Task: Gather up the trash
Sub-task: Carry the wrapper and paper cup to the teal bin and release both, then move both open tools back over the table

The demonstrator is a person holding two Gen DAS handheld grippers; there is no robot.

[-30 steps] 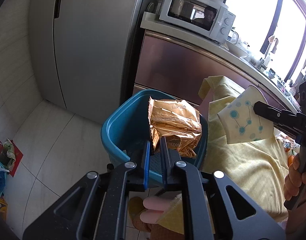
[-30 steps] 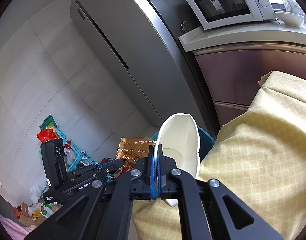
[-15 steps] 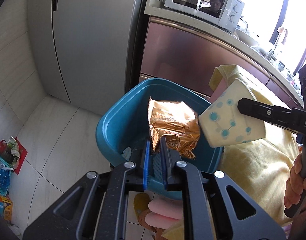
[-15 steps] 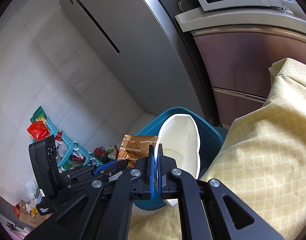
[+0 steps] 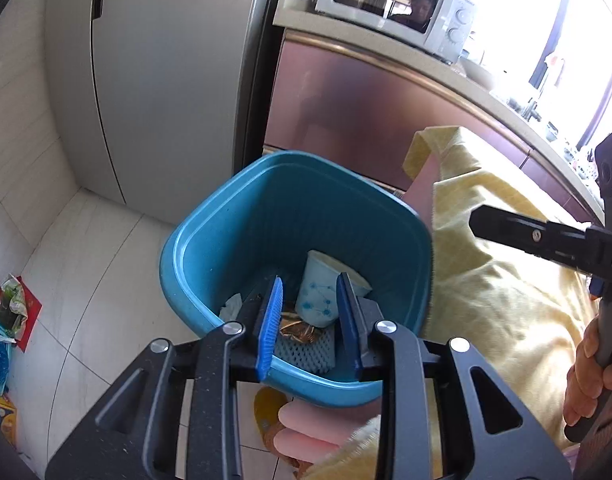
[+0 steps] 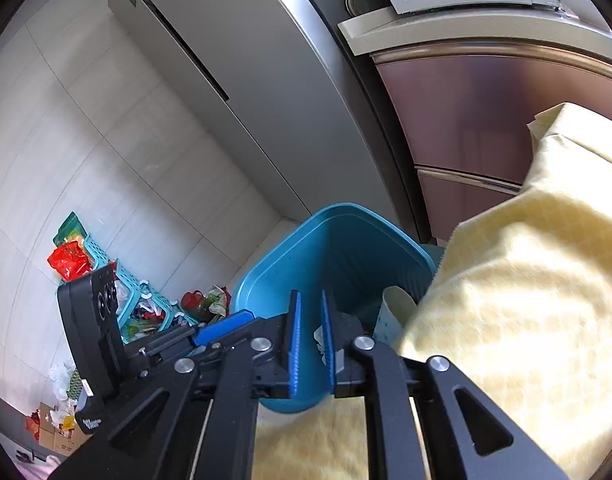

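A blue waste bin (image 5: 178, 248) stands on the floor against the cloth-covered table. In it lie a white paper cup with blue dots (image 5: 319, 300), a gold snack wrapper (image 5: 300, 330), a white foam net (image 5: 306, 350) and a tissue (image 5: 230, 306). My left gripper (image 5: 310, 280) hangs over the bin's near rim, its jaws opening with nothing held between them. My right gripper (image 6: 309, 296) is also over the bin (image 6: 266, 280), its jaws opening and empty. The cup (image 6: 389, 312) shows partly behind the cloth. The right gripper's black finger (image 5: 505, 226) reaches in from the right.
A grey fridge (image 5: 166, 80) and a counter with a microwave (image 5: 393, 4) stand behind the bin. A yellow cloth (image 6: 525, 300) drapes over the table on the right. Baskets and bags of clutter (image 6: 146, 304) sit on the floor at the left. A slippered foot (image 5: 306, 424) is under the bin.
Both grippers came down over the bin and opened. The gold wrapper left the left gripper and the paper cup left the right one; both now lie inside the bin.
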